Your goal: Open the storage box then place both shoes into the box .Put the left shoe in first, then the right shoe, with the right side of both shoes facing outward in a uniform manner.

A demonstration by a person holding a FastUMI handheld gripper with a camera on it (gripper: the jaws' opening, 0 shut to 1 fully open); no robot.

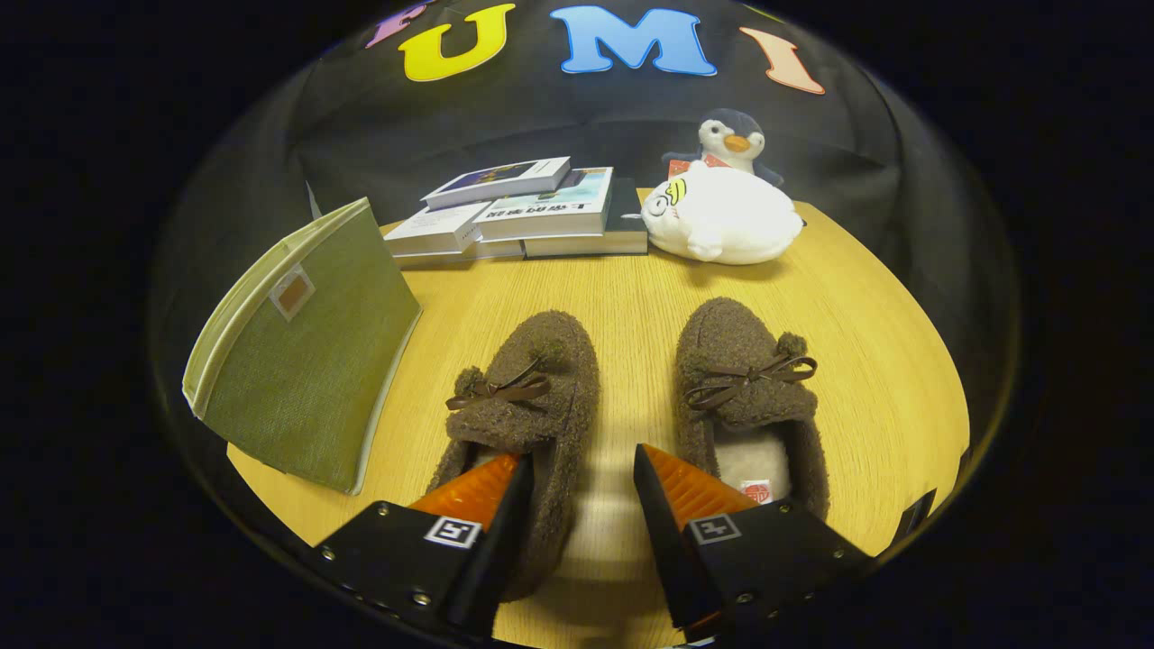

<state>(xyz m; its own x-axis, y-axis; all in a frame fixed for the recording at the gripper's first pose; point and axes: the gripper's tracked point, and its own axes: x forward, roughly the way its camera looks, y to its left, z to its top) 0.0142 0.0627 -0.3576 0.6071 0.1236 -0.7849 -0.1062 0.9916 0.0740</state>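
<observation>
Gripper view: gripper (pixel 577 491) fingers spread wide, nothing held; left finger over heel opening of left shoe (pixel 527 397), right finger over heel of right shoe (pixel 748 388), gap between them over bare table (pixel 865 297). Both shoes on table side by side, toes pointing away, just ahead of fingers. Storage box (pixel 306 347) beside left shoe, looks folded or shut; cannot tell lid state. Books (pixel 523 212) and plush toys (pixel 721 221) beyond shoes. Judgement: no shoe boxed; opening and both placements left.
</observation>
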